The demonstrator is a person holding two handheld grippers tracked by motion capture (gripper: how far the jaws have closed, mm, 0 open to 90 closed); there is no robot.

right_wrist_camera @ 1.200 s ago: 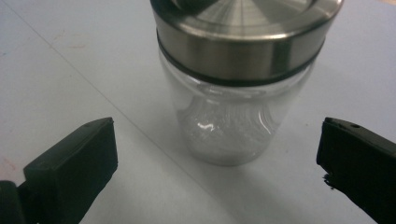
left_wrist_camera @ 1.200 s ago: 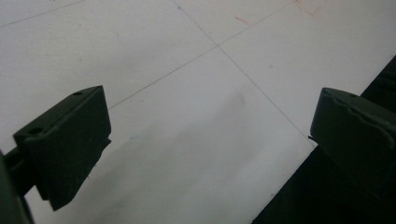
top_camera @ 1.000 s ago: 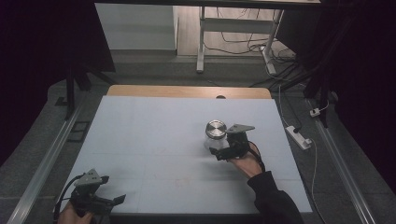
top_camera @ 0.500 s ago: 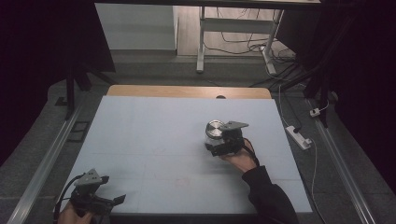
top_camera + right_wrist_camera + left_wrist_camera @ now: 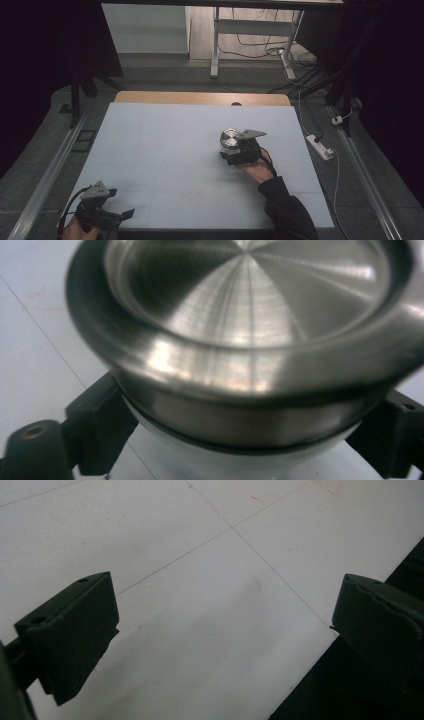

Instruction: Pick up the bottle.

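We see the right gripper (image 5: pixel 231 150), jaws just closing, clamped around the steel-lidded jar (image 5: pixel 229 138); well apart from the jar, the left gripper (image 5: pixel 120 216) sits released.

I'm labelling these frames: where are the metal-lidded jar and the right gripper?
metal-lidded jar (image 5: pixel 250 305): right gripper view, middle of its steel lid.
right gripper (image 5: pixel 229 153): high view, between its fingers at the jar.

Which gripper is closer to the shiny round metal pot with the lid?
Right. The right gripper has its fingers closed around the round steel-lidded white pot. The left gripper sits open, far off at the white table's near left corner.
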